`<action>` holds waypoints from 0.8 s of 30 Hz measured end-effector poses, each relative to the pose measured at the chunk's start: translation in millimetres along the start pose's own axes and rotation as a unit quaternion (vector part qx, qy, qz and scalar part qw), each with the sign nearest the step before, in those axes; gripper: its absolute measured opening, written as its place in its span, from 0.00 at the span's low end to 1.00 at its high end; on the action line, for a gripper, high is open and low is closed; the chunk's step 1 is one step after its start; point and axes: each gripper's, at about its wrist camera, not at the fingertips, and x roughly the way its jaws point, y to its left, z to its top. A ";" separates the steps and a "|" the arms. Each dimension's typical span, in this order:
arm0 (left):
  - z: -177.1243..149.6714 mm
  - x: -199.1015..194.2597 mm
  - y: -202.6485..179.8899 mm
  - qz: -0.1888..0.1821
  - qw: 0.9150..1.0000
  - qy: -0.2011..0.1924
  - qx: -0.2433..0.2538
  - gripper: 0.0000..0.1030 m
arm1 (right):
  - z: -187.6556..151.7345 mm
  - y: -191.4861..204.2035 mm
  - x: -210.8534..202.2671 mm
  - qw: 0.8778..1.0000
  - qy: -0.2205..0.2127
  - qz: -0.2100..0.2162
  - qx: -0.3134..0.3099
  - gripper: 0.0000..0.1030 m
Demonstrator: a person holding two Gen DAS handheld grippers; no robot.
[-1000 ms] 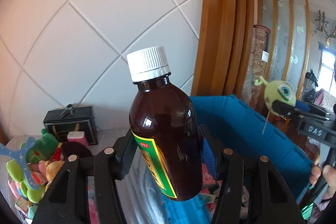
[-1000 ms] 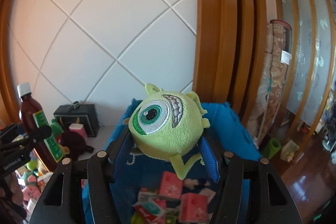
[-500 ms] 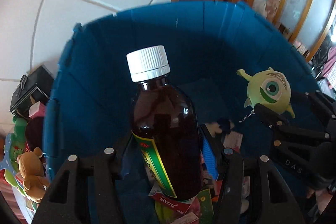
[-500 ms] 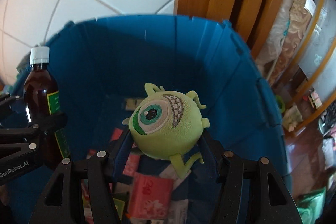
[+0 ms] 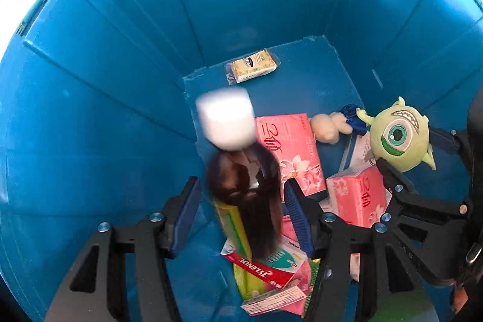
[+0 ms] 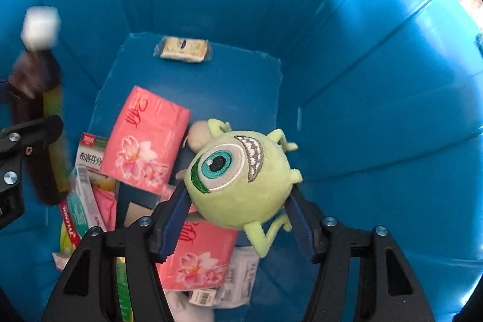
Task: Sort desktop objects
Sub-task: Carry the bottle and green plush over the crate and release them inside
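Both grippers point down into a deep blue bin (image 5: 120, 80). A brown bottle (image 5: 244, 201) with a white cap is blurred and tilted between the fingers of my left gripper (image 5: 241, 189). Slim gaps show at both blue pads, so it hangs loose there above the boxes. My right gripper (image 6: 237, 195) is shut on a green one-eyed plush toy (image 6: 238, 171) held over the bin's contents. The left wrist view has that toy (image 5: 398, 135) at the right. The bottle (image 6: 33, 125) shows blurred at the left of the right wrist view.
On the bin's floor (image 6: 211, 86) lie pink tissue packs (image 5: 289, 153), a red Tylenol box (image 5: 265, 267), other medicine boxes (image 6: 87, 159), a cream plush (image 5: 326, 127) and a small wrapped packet (image 5: 253, 65). The bin's walls (image 6: 362, 80) rise close on every side.
Both grippers tipped from facing the wall down into the bin and sank lower. The bottle, gripped sharply before, is now blurred and farther down between the left jaws. The toy stays gripped.
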 end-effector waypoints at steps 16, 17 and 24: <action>-7.8 6.9 14.8 0.007 1.000 0.022 0.001 0.54 | 5.8 5.5 8.9 0.999 0.029 0.036 -0.008 1.00; -6.4 13.1 14.1 0.006 1.000 0.025 0.004 0.54 | 4.2 8.4 13.4 0.998 0.041 0.039 -0.014 1.00; -7.5 12.5 9.6 0.000 1.000 0.021 0.013 0.54 | -10.8 22.2 45.5 0.990 0.127 0.051 -0.032 1.00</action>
